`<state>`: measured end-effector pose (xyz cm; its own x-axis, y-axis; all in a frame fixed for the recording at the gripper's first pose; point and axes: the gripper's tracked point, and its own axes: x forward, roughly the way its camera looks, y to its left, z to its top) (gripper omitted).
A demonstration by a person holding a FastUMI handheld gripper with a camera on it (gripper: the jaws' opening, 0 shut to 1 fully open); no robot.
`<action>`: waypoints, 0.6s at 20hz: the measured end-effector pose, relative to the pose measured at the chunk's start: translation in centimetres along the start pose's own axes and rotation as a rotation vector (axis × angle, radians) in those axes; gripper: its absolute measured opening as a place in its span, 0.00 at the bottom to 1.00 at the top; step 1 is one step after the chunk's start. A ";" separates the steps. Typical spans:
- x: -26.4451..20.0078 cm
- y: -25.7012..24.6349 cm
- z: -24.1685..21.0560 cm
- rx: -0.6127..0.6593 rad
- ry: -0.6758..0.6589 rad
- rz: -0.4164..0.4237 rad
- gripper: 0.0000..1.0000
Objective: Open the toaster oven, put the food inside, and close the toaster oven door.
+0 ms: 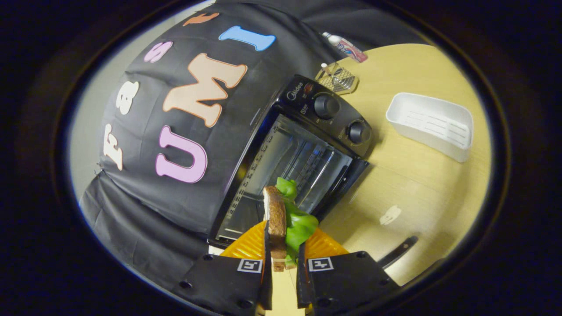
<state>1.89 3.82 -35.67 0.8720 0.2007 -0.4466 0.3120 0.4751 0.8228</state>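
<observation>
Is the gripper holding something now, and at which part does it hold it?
Yes. The gripper is shut on a toy sandwich of brown bread and green lettuce, its fingers pressing the two flat faces at its near end.

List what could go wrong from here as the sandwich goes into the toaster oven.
1. The gripper is shut on the sandwich near its lower end, so the lettuce bulging out of it could slip loose on the way in.
2. The toaster oven opening looks narrow next to the upright sandwich; it may catch the frame or the wire rack.
3. The open door lies close to the path and could be bumped.
</observation>
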 end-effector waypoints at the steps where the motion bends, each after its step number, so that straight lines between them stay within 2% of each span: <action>1: 0.7 0.2 0.2 0.015 -0.003 0.001 0.23; 9: 6.7 1.2 1.1 0.169 -0.030 -0.002 0.23; 12: 8.4 0.9 1.7 0.184 -0.037 -0.009 0.23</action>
<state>10.12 4.48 -38.12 0.8808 0.1641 -0.4442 0.3809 0.3116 0.8705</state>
